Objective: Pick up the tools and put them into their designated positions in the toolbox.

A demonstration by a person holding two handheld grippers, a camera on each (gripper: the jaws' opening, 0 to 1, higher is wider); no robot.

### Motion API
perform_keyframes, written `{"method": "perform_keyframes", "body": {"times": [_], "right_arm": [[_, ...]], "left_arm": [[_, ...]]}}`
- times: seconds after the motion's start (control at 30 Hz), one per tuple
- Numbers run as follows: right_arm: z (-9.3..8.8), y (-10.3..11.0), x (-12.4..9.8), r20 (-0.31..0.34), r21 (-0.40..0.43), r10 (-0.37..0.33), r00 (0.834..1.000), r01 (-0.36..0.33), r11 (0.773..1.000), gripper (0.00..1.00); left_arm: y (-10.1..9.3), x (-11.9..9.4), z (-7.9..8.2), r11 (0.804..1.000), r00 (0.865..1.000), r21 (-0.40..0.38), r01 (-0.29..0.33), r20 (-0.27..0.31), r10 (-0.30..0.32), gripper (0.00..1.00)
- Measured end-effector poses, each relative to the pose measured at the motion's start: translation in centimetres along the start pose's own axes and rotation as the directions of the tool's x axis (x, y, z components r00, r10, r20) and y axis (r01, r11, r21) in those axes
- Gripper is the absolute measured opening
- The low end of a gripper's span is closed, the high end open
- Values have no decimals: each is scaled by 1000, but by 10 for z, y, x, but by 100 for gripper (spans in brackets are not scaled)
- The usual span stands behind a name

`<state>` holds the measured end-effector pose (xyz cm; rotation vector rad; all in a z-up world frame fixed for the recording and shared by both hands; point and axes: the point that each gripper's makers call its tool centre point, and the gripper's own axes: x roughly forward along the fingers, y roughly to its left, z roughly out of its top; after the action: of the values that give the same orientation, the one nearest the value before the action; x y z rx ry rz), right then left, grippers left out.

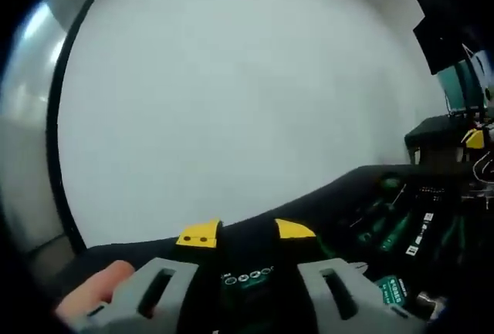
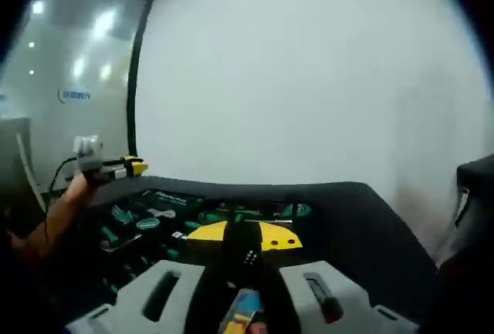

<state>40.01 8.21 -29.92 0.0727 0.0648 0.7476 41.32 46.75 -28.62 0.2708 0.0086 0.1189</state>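
The open black toolbox [image 1: 363, 187] lies below and to the right of my left gripper [image 1: 247, 232], with green-handled tools [image 1: 397, 230] set in its foam. The left gripper's yellow tips stand apart, and only the dark case shows between them. A fingertip [image 1: 96, 291] rests beside its left jaw. In the right gripper view the toolbox [image 2: 340, 203] spreads ahead, its green tools [image 2: 147, 222] to the left. My right gripper [image 2: 244, 234] has its yellow tips pressed on a slim black tool [image 2: 248, 257] with white dots. A blue and orange part [image 2: 244, 309] shows lower between the jaws. The left gripper [image 2: 116, 166] hovers over the case's far left, held by a hand.
A plain white wall [image 1: 231, 102] stands behind the toolbox. A glass partition with a black frame [image 2: 69, 95] is at the left. A dark desk with a yellow item [image 1: 472, 138] and cables sits at the right. A dark object [image 2: 472, 187] is at the right edge.
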Motion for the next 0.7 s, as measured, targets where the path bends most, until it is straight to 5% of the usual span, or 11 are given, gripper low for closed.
{"method": "perform_keyframes", "body": {"times": [0.17,0.33,0.4,0.63,0.7], "right_arm": [[11,16,-44,46,-122,73,996,-67,990,12],[-3,28,-69,52,-89,145,988,-140,986,13],[-8,41,-77,65,-93,210,976,-203,975,14],[-31,73,-99,77,-145,365,928,-352,925,18],[-36,86,-105,87,-142,407,909,-393,909,19]], "left_arm": [[2,4,3,999,999,39,-29,16,29,28],[-7,-5,0,997,1000,-67,23,0,-23,32],[-19,-29,13,997,996,-48,58,74,-55,32],[-32,-123,16,988,986,-110,108,136,-93,32],[-34,-148,24,981,974,-144,130,204,-99,31]]}}
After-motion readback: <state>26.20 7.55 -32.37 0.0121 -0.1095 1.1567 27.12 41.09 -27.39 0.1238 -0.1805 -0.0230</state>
